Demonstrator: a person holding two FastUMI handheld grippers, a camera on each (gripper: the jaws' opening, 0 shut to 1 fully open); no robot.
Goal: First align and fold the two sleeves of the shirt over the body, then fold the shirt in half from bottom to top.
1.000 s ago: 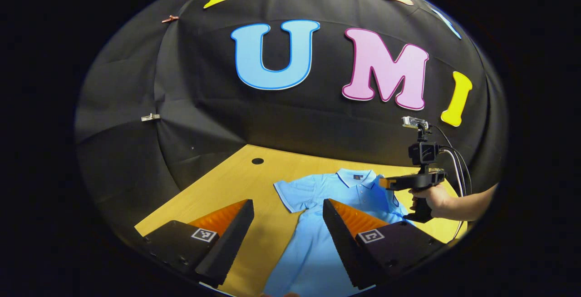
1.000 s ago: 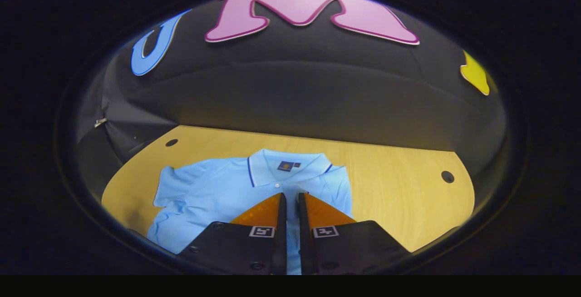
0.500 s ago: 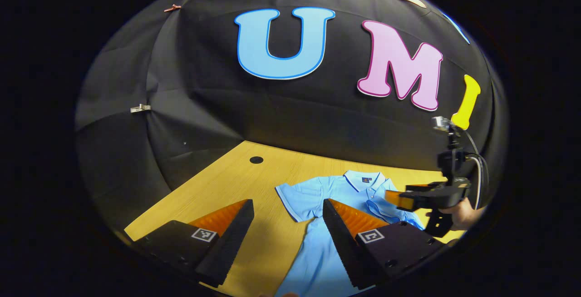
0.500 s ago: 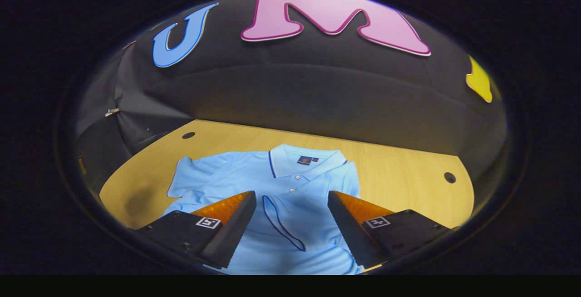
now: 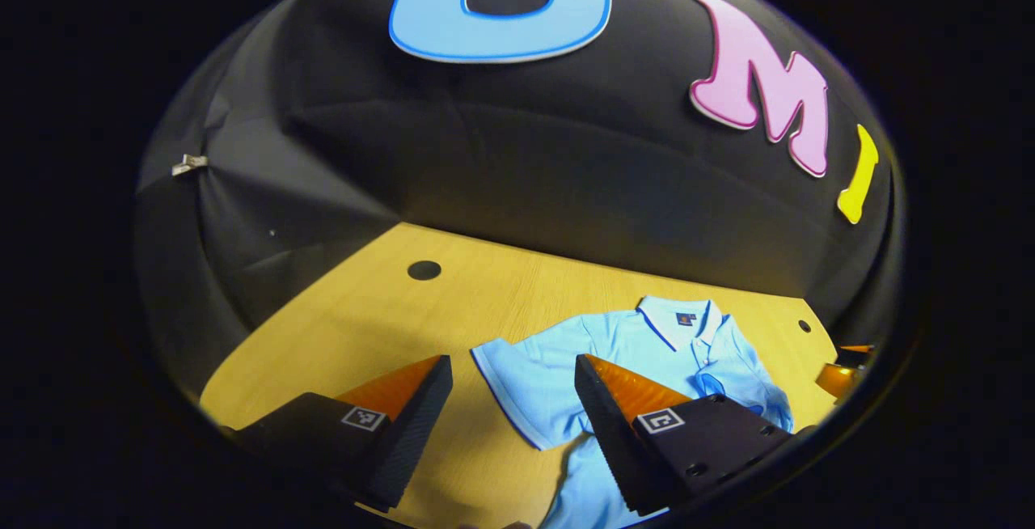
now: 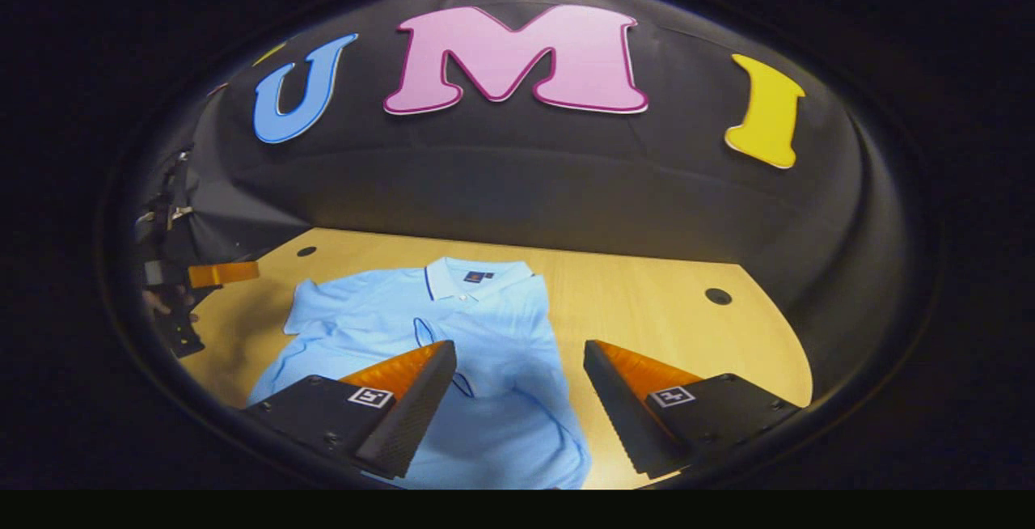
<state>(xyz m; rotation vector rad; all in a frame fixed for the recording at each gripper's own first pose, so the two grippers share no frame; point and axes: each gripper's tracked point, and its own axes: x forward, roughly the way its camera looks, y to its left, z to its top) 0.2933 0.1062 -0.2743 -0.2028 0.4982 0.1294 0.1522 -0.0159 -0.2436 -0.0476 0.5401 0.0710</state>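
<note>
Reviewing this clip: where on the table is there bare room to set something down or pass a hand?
Bare wood lies right of the shirt toward the round hole, and along the table between collar and cloth wall. Left of the unfolded sleeve is free too. The middle is crowded by the shirt.

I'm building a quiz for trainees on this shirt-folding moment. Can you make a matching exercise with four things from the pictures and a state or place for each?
Things:
1. left gripper
2. right sleeve
3. left sleeve
4. collar

States:
A. spread flat out on the table
B. folded over the shirt body
D. open, fingers wide apart
C. at the shirt's far end, toward the wall

Pairs: 1-D, 2-B, 3-A, 4-C
</note>
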